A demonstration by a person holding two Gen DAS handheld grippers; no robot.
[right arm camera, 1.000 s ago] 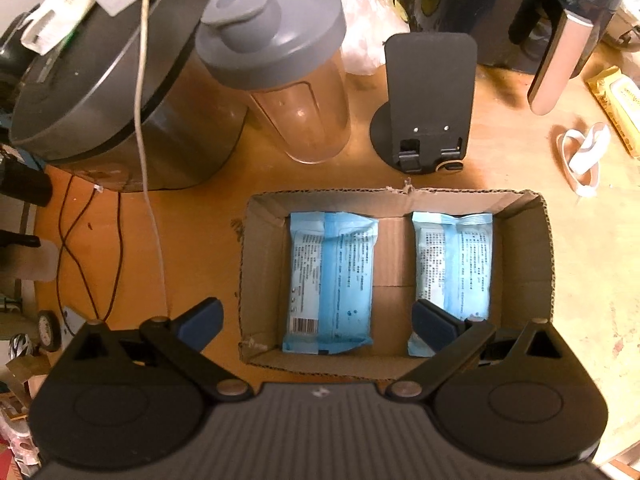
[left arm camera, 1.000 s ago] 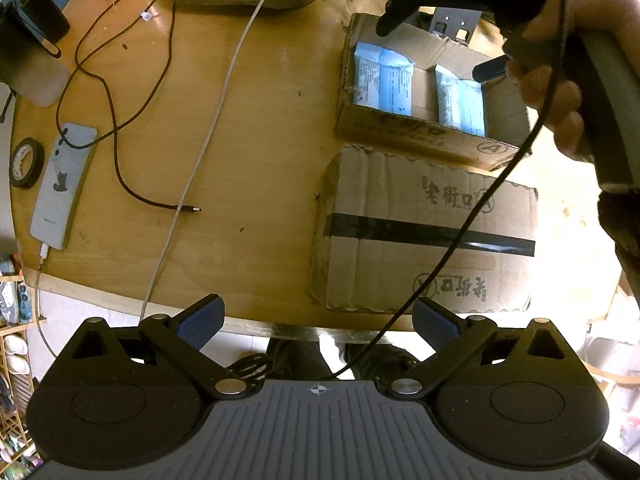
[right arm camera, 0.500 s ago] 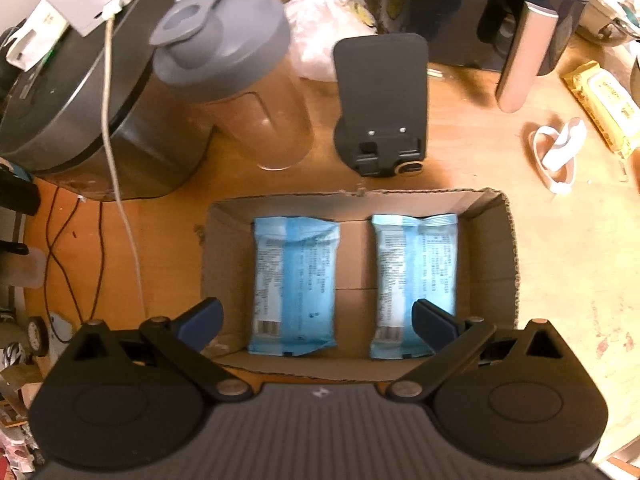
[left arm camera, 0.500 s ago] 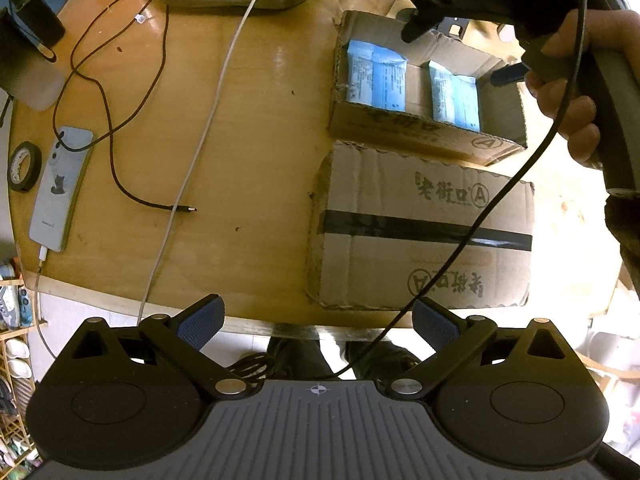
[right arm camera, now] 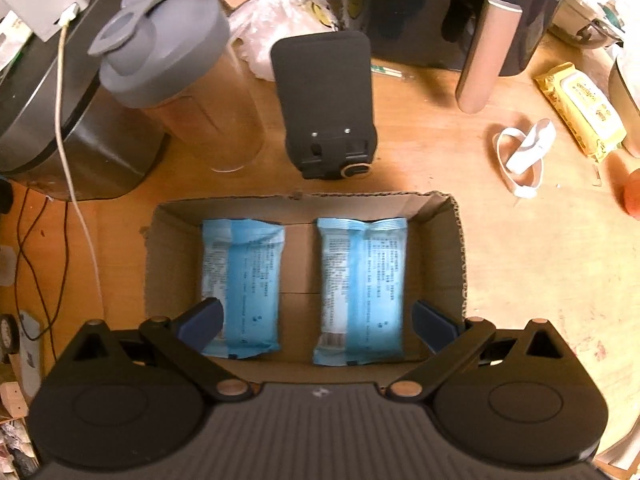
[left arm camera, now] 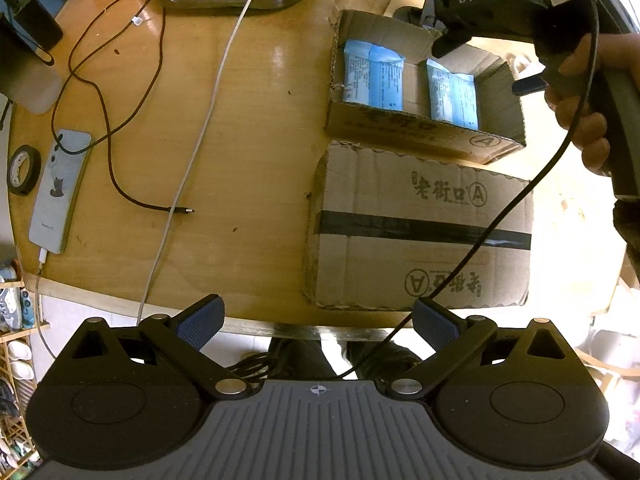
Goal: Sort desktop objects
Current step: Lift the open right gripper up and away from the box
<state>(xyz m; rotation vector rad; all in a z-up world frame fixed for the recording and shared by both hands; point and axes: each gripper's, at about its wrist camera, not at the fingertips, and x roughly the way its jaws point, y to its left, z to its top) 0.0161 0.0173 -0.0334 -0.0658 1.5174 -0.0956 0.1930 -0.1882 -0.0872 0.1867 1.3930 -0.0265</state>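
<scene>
An open cardboard box holds two blue packets side by side, one on the left and one on the right. My right gripper hovers above the box's near edge, open and empty. In the left wrist view the same open box lies beyond a taped, closed carton, with a hand holding the right gripper's body over it. My left gripper hangs open and empty over the table's front edge, short of the carton.
A phone, a tape roll, a black cable and a white cable lie left on the wooden table. Behind the box stand a shaker bottle, a black stand, an appliance, a white strap and a yellow wipes pack.
The right gripper has drawn back and to the right, so the open box and things behind it slid left and looked smaller, then shifted again. The left gripper rose slightly; both stayed open.
</scene>
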